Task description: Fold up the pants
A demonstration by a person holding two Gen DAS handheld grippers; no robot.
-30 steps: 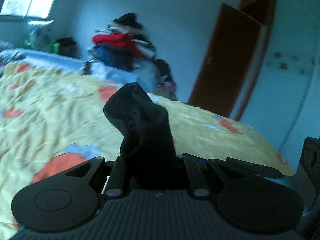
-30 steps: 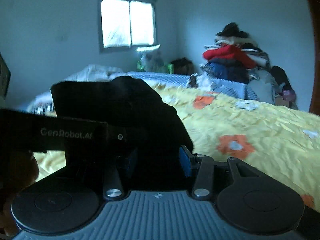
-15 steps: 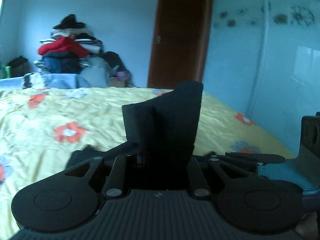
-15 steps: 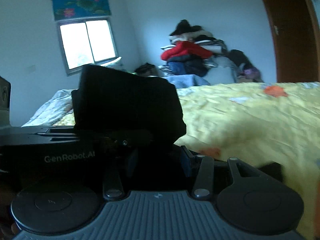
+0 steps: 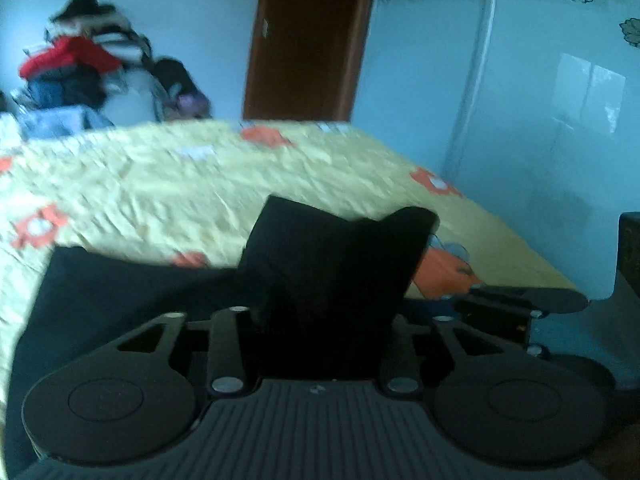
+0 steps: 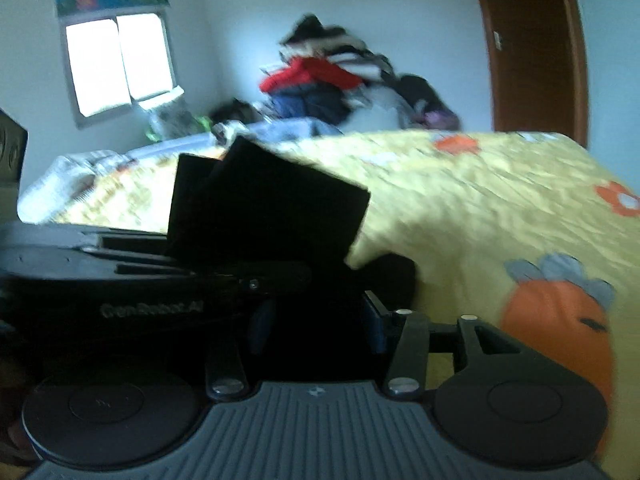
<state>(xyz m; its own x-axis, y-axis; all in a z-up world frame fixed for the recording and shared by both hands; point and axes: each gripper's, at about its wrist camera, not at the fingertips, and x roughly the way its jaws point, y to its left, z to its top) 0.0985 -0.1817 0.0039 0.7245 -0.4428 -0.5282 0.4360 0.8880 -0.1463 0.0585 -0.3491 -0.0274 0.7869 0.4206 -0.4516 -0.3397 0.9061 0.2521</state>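
Two corners of the black pants (image 5: 328, 264) are in my grip, one pinched in my left gripper (image 5: 320, 320) and the other in my right gripper (image 6: 312, 320), each closed down on a bunched edge of cloth. The rest of the pants trails down onto the yellow bedspread (image 5: 160, 188), nearest me, with a dark panel lying flat to the left of my left tool. My right tool sits just beside the left one, so the held edge is short between them. To do this fold well I should keep both corners level, draw the edge taut, then lay it down over the flat panel so the edges meet. Both views are blurred, so how much cloth each holds is probably thin.
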